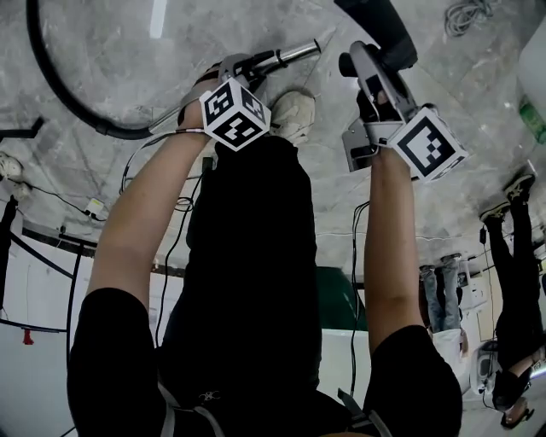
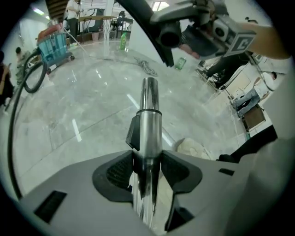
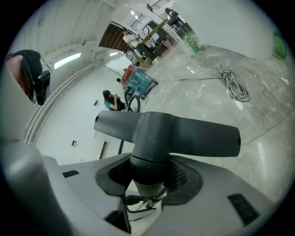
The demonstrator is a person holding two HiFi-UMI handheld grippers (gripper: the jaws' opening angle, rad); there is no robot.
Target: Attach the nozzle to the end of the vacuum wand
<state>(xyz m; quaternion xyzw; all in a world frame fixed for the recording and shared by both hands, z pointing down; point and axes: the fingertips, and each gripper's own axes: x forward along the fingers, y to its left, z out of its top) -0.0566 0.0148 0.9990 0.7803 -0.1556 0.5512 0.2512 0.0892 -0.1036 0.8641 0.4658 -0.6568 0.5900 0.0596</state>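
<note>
My left gripper (image 1: 247, 68) is shut on the silver vacuum wand (image 1: 293, 55), whose free end points right across the marble floor. In the left gripper view the wand (image 2: 149, 115) runs straight out between the dark pads (image 2: 120, 171) of the left gripper (image 2: 147, 173), with a black clip on its left side. My right gripper (image 1: 363, 67) is shut on the dark nozzle (image 1: 386, 30), a little right of the wand's tip and apart from it. In the right gripper view the T-shaped nozzle (image 3: 166, 133) has its neck clamped in the right gripper (image 3: 150, 177).
A black hose (image 1: 60, 85) curves over the floor at the left. A coiled grey cable (image 1: 467, 13) lies far right, and a green bottle (image 1: 531, 119) stands at the edge. My shoe (image 1: 294, 115) is under the grippers. A blue cart (image 2: 54, 46) and people (image 1: 512, 256) stand further off.
</note>
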